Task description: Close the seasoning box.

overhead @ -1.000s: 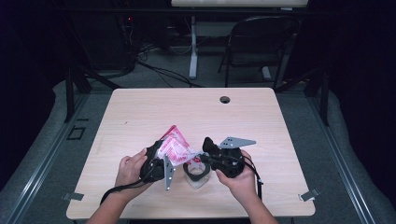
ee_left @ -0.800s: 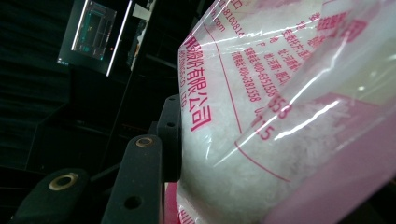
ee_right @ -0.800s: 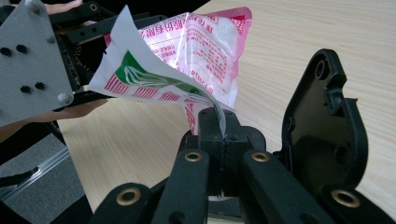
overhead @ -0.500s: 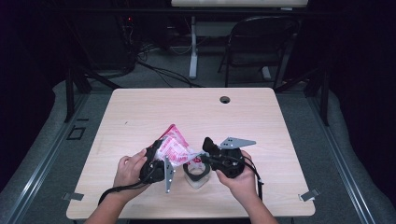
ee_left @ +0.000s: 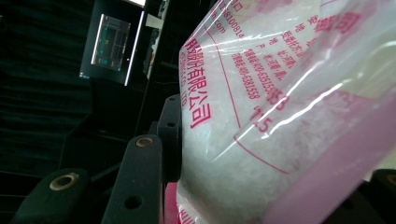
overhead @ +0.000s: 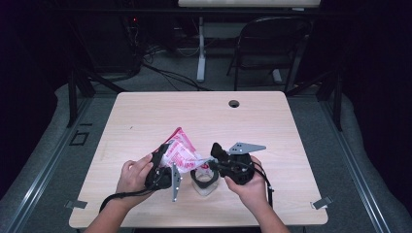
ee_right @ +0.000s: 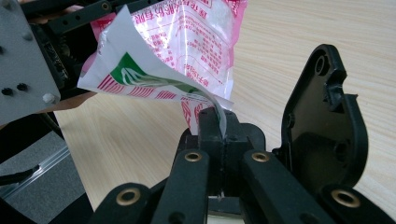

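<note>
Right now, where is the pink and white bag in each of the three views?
High view: the bag is low centre, between the left gripper and the right gripper.
Left gripper view: the bag covers the right side, close to the lens.
Right gripper view: the bag is top centre, its corner pinched in the jaws.
Shared landmark: its red print.

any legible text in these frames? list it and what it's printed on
"有限公司", large pink characters, on the clear plastic bag in the left gripper view.
"1.5", pink, on the same bag, lower down.
Phone-style digit strings and small pink characters higher on the bag: too small and tilted to read with certainty.
Rows of pink print on the bag in the right gripper view: too blurred to read.
High view: pink print on the bag is too small to read.
</note>
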`<state>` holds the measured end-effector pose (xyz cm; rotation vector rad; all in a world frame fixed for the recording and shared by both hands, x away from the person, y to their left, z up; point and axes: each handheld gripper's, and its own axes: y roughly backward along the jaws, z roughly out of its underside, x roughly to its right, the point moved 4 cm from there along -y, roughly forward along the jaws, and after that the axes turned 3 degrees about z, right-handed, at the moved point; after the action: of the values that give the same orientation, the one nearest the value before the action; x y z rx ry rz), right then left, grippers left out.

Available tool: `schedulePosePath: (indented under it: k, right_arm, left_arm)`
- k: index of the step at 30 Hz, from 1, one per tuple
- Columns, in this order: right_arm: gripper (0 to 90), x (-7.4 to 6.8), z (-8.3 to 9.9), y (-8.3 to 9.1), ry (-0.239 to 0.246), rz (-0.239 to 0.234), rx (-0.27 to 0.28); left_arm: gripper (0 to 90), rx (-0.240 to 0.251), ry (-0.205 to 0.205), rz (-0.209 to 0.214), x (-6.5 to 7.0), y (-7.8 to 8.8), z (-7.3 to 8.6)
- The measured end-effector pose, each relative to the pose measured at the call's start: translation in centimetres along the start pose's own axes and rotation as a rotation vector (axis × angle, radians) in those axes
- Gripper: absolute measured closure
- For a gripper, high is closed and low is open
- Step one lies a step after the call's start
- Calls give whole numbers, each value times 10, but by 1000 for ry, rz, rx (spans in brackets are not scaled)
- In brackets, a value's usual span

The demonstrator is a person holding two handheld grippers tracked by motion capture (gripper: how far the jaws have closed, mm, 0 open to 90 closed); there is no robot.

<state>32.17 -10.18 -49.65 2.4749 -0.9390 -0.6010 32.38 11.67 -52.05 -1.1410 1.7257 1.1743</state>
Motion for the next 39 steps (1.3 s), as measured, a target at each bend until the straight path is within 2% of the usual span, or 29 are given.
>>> schedulePosePath:
  k: [8, 15, 17, 26, 30, 37, 39]
  right_arm:
    - [900, 0, -3, 0, 2, 0, 9]
    - [900, 0, -4, -1, 22, 21, -5]
    - [900, -1, -4, -1, 31, 28, -23]
    - [892, 0, 0, -1, 13, 47, -32]
    - [885, 0, 2, -2, 21, 63, -47]
    - [879, -1, 4, -4, 32, 74, -66]
    - [879, -1, 4, -5, 31, 71, -65]
  left_arm:
    - [641, 0, -15, -21, -3, 1, 0]
    - [642, -1, -23, -23, -2, 2, -1]
    - [642, -2, -29, -21, -1, 2, -1]
    - [642, -1, -44, -21, 2, 2, -4]
    - [642, 2, -68, -26, 3, 2, -6]
    - [643, 8, -79, -34, 2, 3, -8]
    - [643, 4, -77, -24, 2, 4, -8]
